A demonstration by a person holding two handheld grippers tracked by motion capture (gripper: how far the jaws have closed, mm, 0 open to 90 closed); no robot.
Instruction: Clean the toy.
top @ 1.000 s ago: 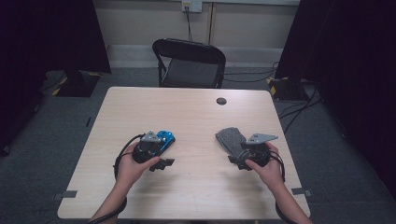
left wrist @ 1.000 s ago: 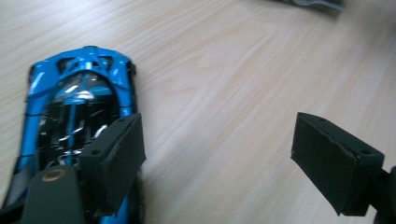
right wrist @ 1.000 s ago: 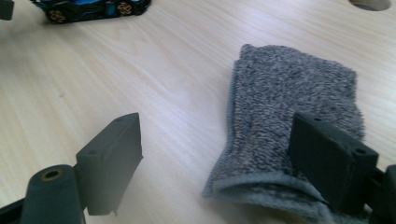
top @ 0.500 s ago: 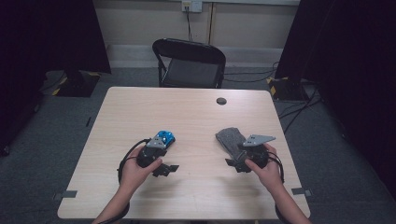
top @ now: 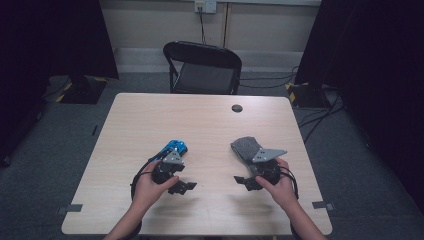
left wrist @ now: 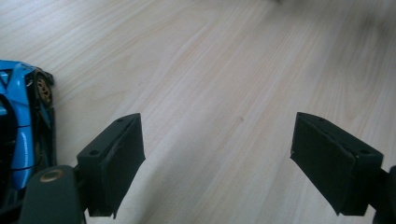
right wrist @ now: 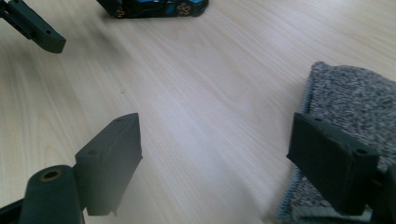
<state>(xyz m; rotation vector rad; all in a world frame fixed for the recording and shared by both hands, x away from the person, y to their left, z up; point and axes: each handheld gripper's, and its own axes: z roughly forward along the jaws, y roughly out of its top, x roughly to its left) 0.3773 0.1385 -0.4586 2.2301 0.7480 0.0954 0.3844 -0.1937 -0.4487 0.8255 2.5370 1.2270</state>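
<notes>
On the pale wooden surface [top: 200, 120] a blue toy car [top: 172, 148] lies near the middle, just beyond the left tongs [top: 183, 187], which stand spread with bare wood between their jaws; in the left gripper view the car [left wrist: 21, 135] sits just beside the left-hand jaw, apart from it. A grey knitted cloth [top: 246, 147] lies to the right of the car, well apart from it. The right tongs [top: 244, 181] are likewise spread and pinch nothing; in the right gripper view the cloth [right wrist: 350, 100] lies behind the right-hand jaw, while open wood separates them from the car [right wrist: 154, 8]. A small dark round disc [top: 237, 108] sits toward the far edge, and a black folding chair [top: 202, 67] stands beyond the surface.
</notes>
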